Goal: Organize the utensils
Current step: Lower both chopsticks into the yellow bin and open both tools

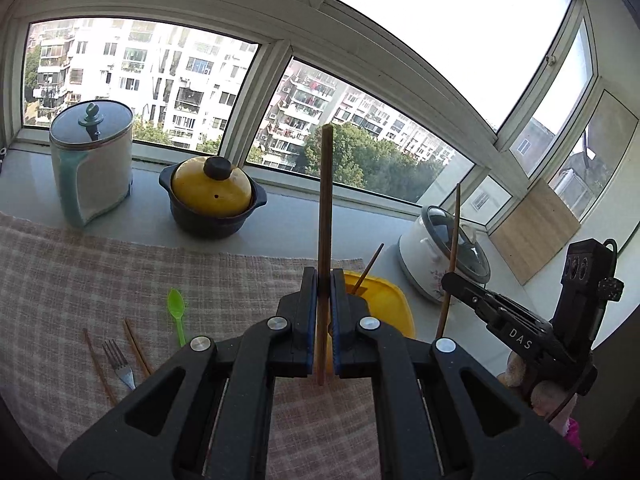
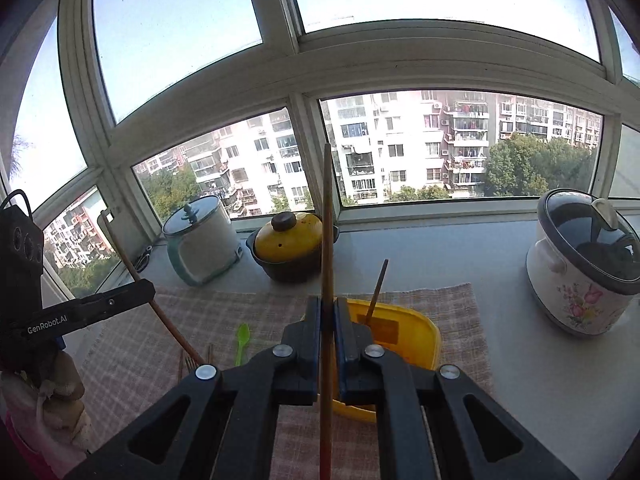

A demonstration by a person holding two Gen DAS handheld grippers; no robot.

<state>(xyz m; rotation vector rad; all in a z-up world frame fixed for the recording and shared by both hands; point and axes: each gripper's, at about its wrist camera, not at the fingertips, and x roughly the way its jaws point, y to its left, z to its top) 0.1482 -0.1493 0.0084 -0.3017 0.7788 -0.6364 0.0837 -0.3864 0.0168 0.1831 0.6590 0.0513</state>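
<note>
On the checked woven cloth [image 1: 120, 272] lay a metal fork [image 1: 119, 362] between two thin wooden sticks, beside a green plastic spoon [image 1: 177, 314]. The left gripper [image 1: 324, 320] pinched a round wooden chopstick [image 1: 325, 216] upright, pads tight against it. Past it sat a glossy yellow tray [image 1: 390, 300] holding one slanted stick [image 1: 370, 266]. The right gripper [image 2: 328, 332] likewise clamped a second chopstick [image 2: 327, 240] upright.

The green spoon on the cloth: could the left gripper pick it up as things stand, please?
Probably not yet: the left gripper is shut on a chopstick. The green spoon itself lies uncovered on the cloth.
</note>
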